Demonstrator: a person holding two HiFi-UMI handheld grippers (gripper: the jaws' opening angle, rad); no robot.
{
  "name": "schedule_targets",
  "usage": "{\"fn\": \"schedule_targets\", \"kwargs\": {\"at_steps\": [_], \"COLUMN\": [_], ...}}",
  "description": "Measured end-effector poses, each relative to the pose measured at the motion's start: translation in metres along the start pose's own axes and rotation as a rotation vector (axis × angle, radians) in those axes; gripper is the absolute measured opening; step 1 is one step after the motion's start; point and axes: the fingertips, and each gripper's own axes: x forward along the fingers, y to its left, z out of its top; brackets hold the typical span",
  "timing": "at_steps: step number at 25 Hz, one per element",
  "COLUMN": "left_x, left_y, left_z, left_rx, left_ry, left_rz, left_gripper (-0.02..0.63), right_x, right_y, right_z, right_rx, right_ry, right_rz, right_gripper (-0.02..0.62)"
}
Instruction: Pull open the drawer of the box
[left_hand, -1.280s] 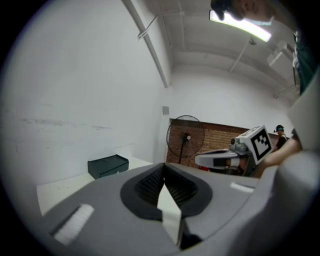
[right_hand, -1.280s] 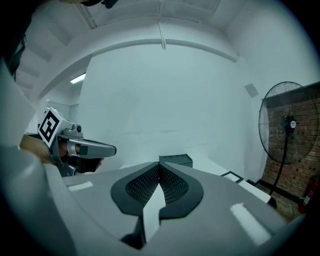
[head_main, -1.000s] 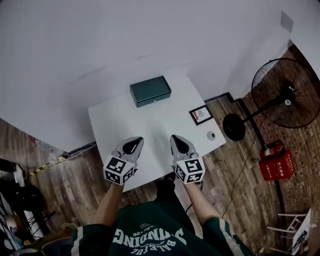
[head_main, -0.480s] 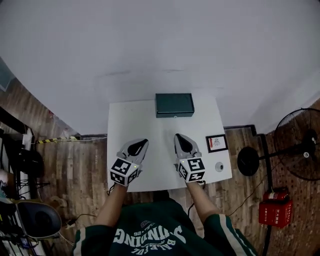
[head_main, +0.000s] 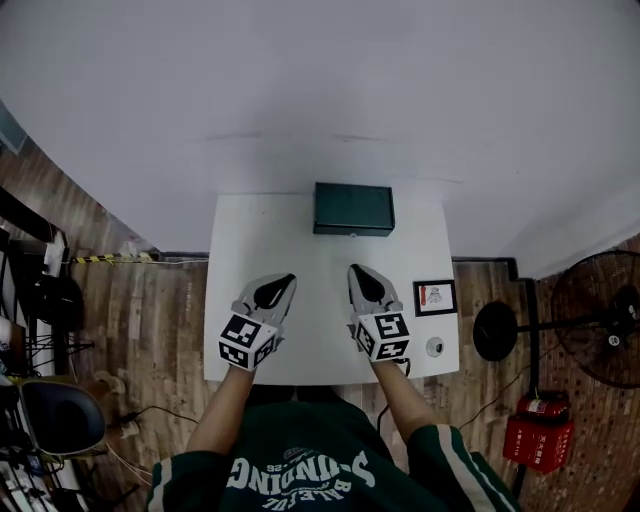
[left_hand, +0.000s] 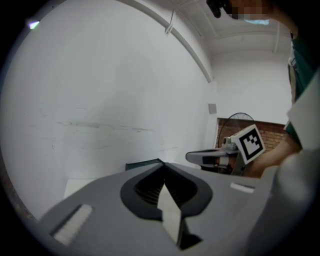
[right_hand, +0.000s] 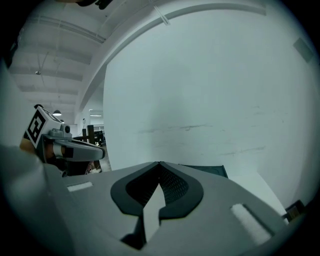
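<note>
Both forearms reach up from the frame bottom. They hold the left gripper (head_main: 272, 291) and right gripper (head_main: 367, 286) side by side at frame centre, over the near half of the table (head_main: 310, 255). The jaws of both are clenched on nothing. The box (head_main: 353, 208) sits above them at the table's far edge, well apart.

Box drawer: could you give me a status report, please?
Left gripper, right gripper: jaws shut, empty. Box at far edge of table, drawer closed, untouched. Nothing in the way.
</note>
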Motion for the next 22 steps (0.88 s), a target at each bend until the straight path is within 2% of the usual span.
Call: {"fn": "schedule_targets", "kwargs": {"at_steps": [5, 10, 14, 22], "left_x": [0.012, 0.021, 0.027, 0.024], "left_y": [0.004, 0.001, 0.006, 0.025], "left_z": [-0.004, -0.018, -0.032, -0.053], "left_rx": [-0.020, -0.038, -0.062, -0.103], "left_ry": [-0.014, 0.021, 0.050, 0.102], "left_rz": [0.007, -0.007, 0.000, 0.046], "left_gripper": [0.052, 0.052, 0.052, 0.054], "right_x": [0.021, 0.041, 0.058, 0.098], "right_y": [-0.017, -0.026, -0.033, -0.071], "right_z": [-0.016, -0.036, -0.060, -0.101], "right_rx": [0.043, 0.079, 0.086, 0.121], "right_ry": [0.021, 0.052, 0.126, 0.220], "right_rz": [0.004, 0.005, -0.011, -0.058], "right_gripper": [0.002, 0.006, 0.079, 0.107]}}
